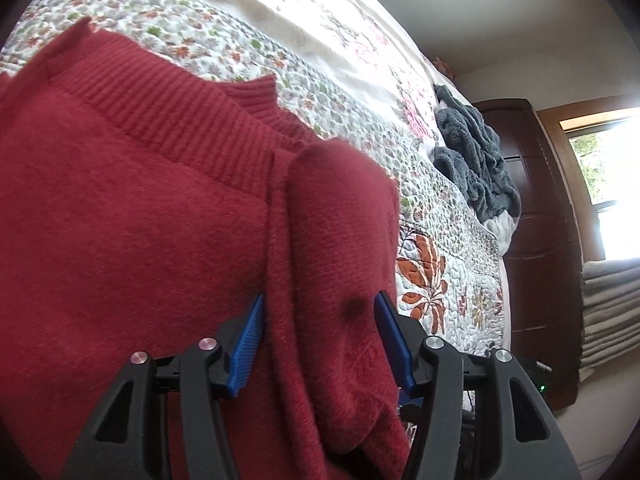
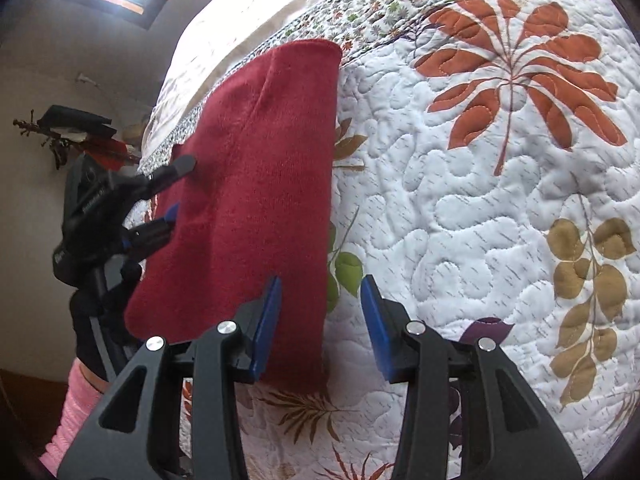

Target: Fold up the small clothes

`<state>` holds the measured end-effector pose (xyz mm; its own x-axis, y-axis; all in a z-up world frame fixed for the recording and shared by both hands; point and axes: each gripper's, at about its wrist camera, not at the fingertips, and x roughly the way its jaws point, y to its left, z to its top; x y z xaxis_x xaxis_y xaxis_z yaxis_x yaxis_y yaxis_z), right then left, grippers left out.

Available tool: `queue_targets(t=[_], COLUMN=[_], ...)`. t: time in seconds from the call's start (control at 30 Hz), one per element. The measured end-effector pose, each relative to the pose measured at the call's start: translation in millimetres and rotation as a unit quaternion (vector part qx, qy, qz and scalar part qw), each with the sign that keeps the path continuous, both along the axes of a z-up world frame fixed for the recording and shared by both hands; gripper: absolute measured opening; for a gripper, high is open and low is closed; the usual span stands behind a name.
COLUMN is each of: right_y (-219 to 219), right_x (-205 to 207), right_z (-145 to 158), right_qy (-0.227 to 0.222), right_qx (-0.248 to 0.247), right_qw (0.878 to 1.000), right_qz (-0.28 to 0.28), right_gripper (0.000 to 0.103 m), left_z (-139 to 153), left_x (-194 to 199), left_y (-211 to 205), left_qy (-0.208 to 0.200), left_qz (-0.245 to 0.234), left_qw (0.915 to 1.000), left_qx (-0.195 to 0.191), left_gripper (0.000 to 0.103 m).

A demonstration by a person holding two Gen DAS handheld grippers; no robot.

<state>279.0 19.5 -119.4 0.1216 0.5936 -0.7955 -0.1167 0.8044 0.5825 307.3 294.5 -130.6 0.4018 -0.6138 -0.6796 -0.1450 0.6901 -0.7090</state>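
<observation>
The red knitted sweater (image 2: 256, 184) lies folded on the white quilted bedspread with leaf and flower prints (image 2: 460, 208), ribbed collar away from the left wrist camera. A bunched fold of it sits between the blue pads of the left claw (image 1: 320, 340) — whether they pinch it, I cannot tell. The right claw (image 2: 322, 320) stands apart, empty, at the sweater's edge. A grey fluffy blanket (image 1: 476, 156) lies farther along the bed.

**Left gripper around a sweater fold**

My left gripper (image 1: 320, 340) has its blue-padded jaws apart, a bunched fold of the red knitted sweater (image 1: 132, 220) between them. It lies on the white floral quilted bedspread (image 1: 452, 280); a crumpled grey fleece blanket (image 1: 472, 160) sits beyond.
</observation>
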Motion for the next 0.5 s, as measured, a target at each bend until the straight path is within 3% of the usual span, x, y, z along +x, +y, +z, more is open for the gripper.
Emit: queue_targets(t=[0.1, 0.27, 0.5], right_y=[5.6, 11.9, 7.0], right_x=[-1.0, -5.1, -11.1], right_z=[-2.7, -4.7, 1.7], right_qy=[-0.002, -0.009, -0.019], right_qx=[-0.003, -0.012, -0.015], right_qw=[1.0, 1.0, 1.0], right_qz=[0.005, 0.009, 0.006], right_gripper=[0.041, 0.041, 0.041], left_z=[-1.2, -1.8, 16.7], left_x=[4.2, 6.4, -0.9], left_y=[-7.5, -14.8, -14.9], left_qy=[0.002, 0.001, -0.031], left_qz=[-0.008, -0.007, 0.006], left_qw=[1.0, 0.9999, 0.9995], left_qx=[0.0, 0.012, 0.007], left_gripper=[0.052, 0.02, 0.015])
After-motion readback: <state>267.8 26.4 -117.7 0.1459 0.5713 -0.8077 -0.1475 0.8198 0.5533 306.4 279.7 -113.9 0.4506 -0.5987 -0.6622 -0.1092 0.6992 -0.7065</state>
